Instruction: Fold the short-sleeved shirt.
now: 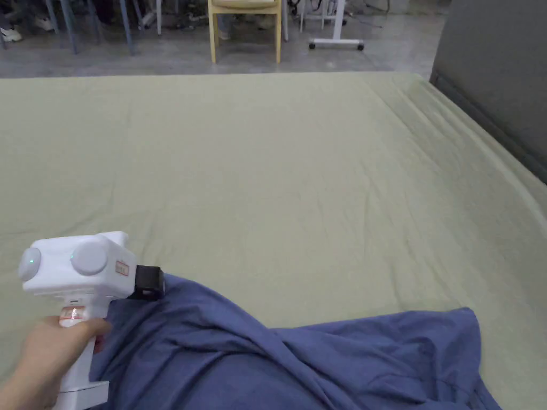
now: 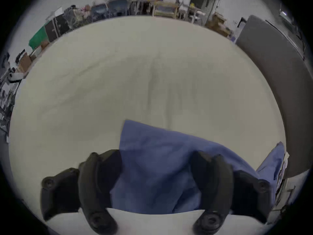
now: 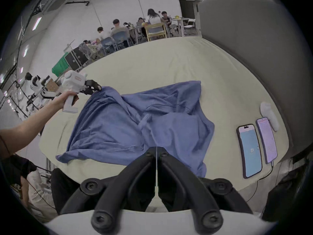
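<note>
On the bed (image 1: 299, 176), the crumpled shirt (image 3: 135, 125) is met at its corner by the spread left fingers (image 2: 100, 179), likely for flattening; the right fingers (image 3: 149, 170) are clenched, empty.

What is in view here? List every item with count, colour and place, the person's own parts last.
crumpled blue short-sleeved shirt: one, blue, near edge of the bed.
pale green bed sheet: one, pale green, under the shirt.
smartphones: two, lit screens, side by side right of the shirt.
white sock-like item: one, white, beyond the phones.
yellow wooden chair: one, yellow, past the bed's far edge.
seated people: several, at tables in the background.
left claw: one, white body, black jaws, at the shirt's far left corner.
right claw: one, black jaws together, above the shirt's near edge.
</note>
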Demonstrator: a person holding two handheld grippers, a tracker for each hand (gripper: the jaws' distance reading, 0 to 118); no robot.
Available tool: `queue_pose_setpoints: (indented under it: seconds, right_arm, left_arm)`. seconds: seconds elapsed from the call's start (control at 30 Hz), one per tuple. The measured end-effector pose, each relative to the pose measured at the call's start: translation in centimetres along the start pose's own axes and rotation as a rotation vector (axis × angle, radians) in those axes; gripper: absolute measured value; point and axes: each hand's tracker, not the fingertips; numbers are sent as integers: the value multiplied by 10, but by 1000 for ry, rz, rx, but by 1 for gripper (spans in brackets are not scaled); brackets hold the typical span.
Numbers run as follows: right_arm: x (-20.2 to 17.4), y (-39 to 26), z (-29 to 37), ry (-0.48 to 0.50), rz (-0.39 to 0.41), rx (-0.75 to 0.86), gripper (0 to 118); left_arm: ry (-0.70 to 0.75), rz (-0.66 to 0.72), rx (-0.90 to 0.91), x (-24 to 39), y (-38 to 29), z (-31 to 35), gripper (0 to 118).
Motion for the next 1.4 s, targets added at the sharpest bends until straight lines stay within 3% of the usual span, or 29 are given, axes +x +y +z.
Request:
queue_pose_setpoints:
  seconds: [0.03, 0.07, 0.1, 0.13, 0.23, 0.4, 0.43, 0.47, 0.5, 0.53, 0.57, 0.6, 0.67, 0.7, 0.73, 0.77, 0.83, 0.93, 1.0, 1.1, 1.2, 1.23, 1.4]
  right_arm:
    - [4, 0, -4, -10, -1, -7, 4]
    - [6, 1, -7, -15, 0, -12, 4]
    - [7, 1, -11, -23, 3, -18, 4]
    - [9, 1, -15, -26, 6, -23, 4]
    - [15, -1, -27, -12, -2, -35, 4]
    - [24, 28, -33, 14, -23, 25, 4]
    - [29, 44, -34, 18, -48, 49, 18]
    - [37, 61, -39, 13, -94, 57, 84]
    - [50, 79, -56, 42, -141, 44, 118]
    - [64, 98, -71, 123, -157, 2, 117]
    - [78, 113, -79, 103, -184, 99, 118]
    - [88, 128, -101, 115, -254, 64, 118]
    - [107, 155, -138, 72, -319, -22, 118]
    - [109, 158, -168, 55, -287, -48, 118]
    - [112, 164, -188, -29, -278, -81, 116]
    - [113, 168, -205, -87, -252, -114, 92]
    - [113, 165, -232, -103, -196, -184, 6]
    - [98, 149, -238, -63, -199, -186, 4]
    - [89, 147, -224, -127, -116, -148, 4]
    - [81, 158, -190, -99, -73, -19, 4]
    - [68, 184, -139, -21, -42, 116, 4]
    - [44, 186, -103, -9, -14, 193, 4]
    - [-2, 233, 13, 80, 43, 475, 4]
  left_arm:
    - [-11, -7, -3, 6, -9, 2, 84]
    - [98, -62, 77, 11, -15, 10, 70]
    - [44, -93, 137, 12, -19, 21, 41]
    - [-7, -69, 117, 10, -19, 24, 0]
    - [54, -107, 138, 22, -18, 43, 0]
    - [-57, -48, 215, 22, -22, 94, 0]
    - [-63, -40, 245, 25, -28, 109, 0]
    - [-70, -52, 273, 24, -33, 120, 0]
    - [-76, -59, 297, 26, -40, 133, 0]
    - [-77, -64, 317, 29, -46, 143, 0]
    - [-78, -68, 324, 31, -52, 151, 0]
    - [-79, -69, 337, 25, -54, 150, 0]
    - [-80, -69, 347, 26, -59, 156, 0]
    - [-80, -68, 349, 26, -60, 157, 0]
    - [-82, -59, 351, 27, -66, 157, 0]
    - [-88, -47, 354, 26, -66, 156, 0]
    - [-99, -10, 356, 23, -67, 151, 0]
    - [-109, 20, 361, 21, -69, 149, 0]
    - [-110, 36, 370, 21, -72, 147, 0]
    - [-87, 28, 463, 20, -79, 170, 0]
    - [-119, 41, 554, 21, -80, 219, 0]
    - [-129, 48, 592, 21, -78, 240, 0]
    - [-120, -18, 831, 38, -71, 363, 0]
